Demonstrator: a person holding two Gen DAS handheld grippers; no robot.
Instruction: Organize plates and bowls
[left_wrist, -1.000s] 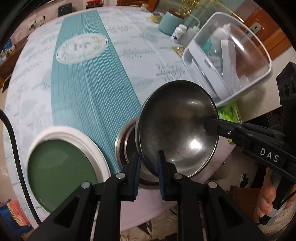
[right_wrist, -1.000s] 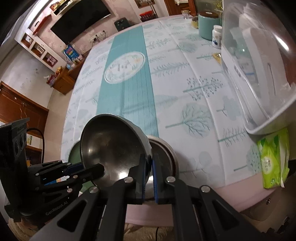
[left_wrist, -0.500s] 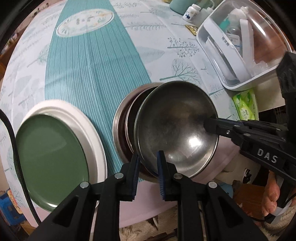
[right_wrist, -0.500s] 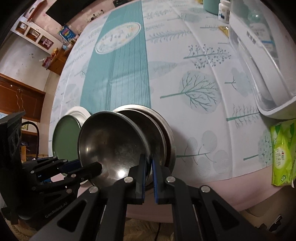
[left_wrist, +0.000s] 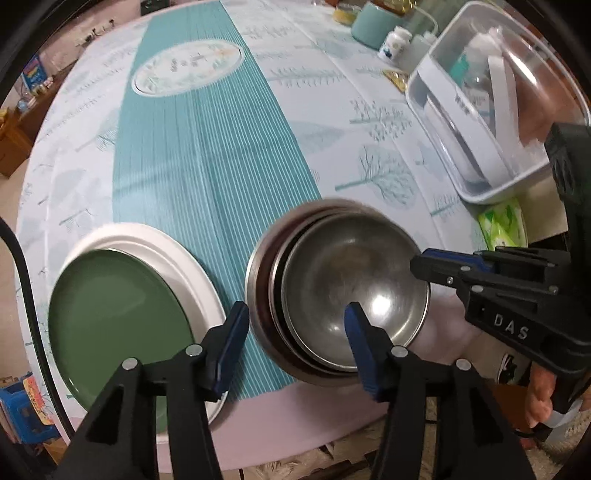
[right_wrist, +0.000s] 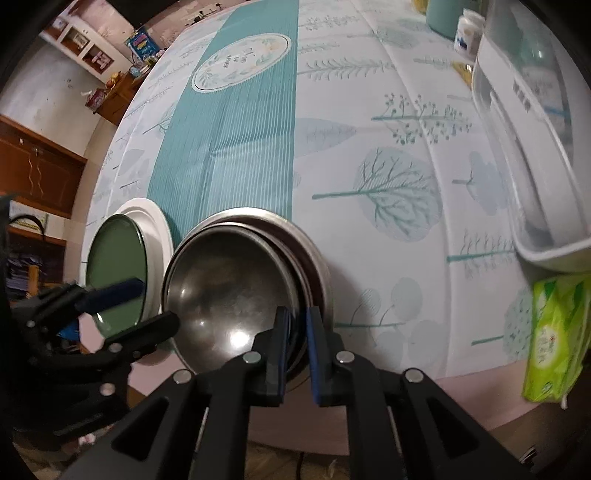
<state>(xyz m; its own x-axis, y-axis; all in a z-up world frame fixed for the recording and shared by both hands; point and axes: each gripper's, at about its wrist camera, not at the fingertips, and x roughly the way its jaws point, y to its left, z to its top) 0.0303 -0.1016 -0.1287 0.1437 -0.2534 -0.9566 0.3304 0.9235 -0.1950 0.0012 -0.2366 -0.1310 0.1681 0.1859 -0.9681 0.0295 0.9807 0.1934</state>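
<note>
A steel bowl (left_wrist: 354, 291) sits nested on top of a stack of steel bowls (left_wrist: 266, 295) near the table's front edge; it also shows in the right wrist view (right_wrist: 229, 291). My left gripper (left_wrist: 295, 332) is open, its fingers straddling the stack's near rim. My right gripper (right_wrist: 295, 328) stands slightly open around the top bowl's rim at the right side, its fingers (left_wrist: 443, 264) reaching in from the right. A green plate (left_wrist: 118, 325) lies on a white plate (left_wrist: 177, 251) to the left of the stack.
A clear lidded white container (left_wrist: 491, 107) stands at the right of the table. A green tissue pack (right_wrist: 554, 332) lies by the front right edge. Bottles (left_wrist: 395, 42) and a teal jar (left_wrist: 373, 26) stand at the back. The tablecloth has a teal runner (left_wrist: 207, 140).
The top bowl has come down into the stack. My left gripper has opened and let go of its rim. The right gripper's jaws have parted a little at the rim.
</note>
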